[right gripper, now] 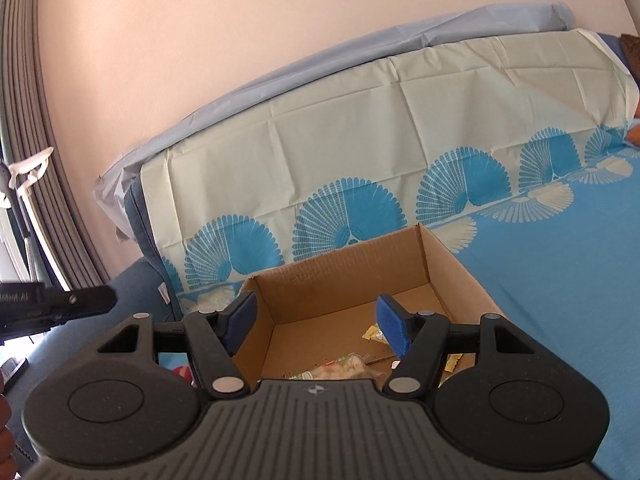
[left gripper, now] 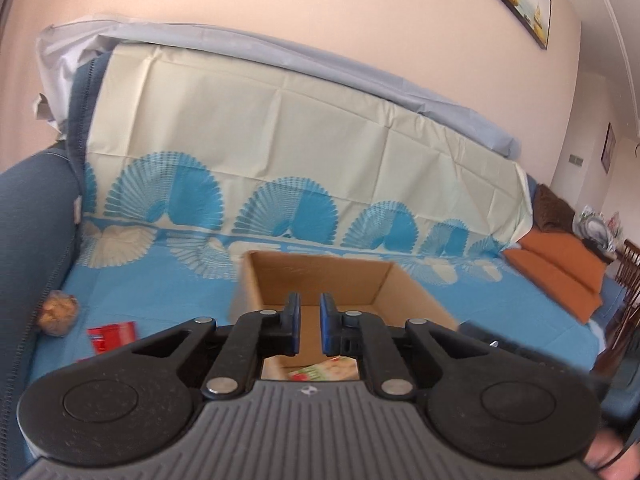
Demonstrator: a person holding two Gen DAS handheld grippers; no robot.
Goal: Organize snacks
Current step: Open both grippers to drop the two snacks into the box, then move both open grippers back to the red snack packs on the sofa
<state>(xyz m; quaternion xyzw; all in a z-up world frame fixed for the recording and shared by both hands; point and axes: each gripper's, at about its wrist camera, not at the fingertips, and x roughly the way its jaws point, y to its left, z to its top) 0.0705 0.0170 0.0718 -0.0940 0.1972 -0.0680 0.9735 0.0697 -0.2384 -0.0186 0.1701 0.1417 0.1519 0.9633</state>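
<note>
Both claws hang over the cardboard box [right gripper: 352, 280], which sits on the blue-patterned sofa cover [right gripper: 560, 280].

Left claw [left gripper: 310, 322]: pads nearly together w/ only a thin gap, nothing between them, so empty. Right claw [right gripper: 318, 322]: jaws wide apart, also empty.

In the box, per right view: clear bag of pale snacks [right gripper: 340, 368] on the floor near your side, yellow packet [right gripper: 374, 334] further right. Left view shows a green/red packet [left gripper: 324, 370] below the claw.

Still outside, left of the box on the cover: red packet [left gripper: 112, 334] and a round brown snack in clear wrap [left gripper: 58, 314] (right up against the blue armrest).

Step in hand, as I read it: fetch the next loose snack w/ the left claw. Open the jaws before you get there. Red packet lies flat, so come in low and pinch an edge. Round one looks soft, so close gently. Release low over the box.
</note>
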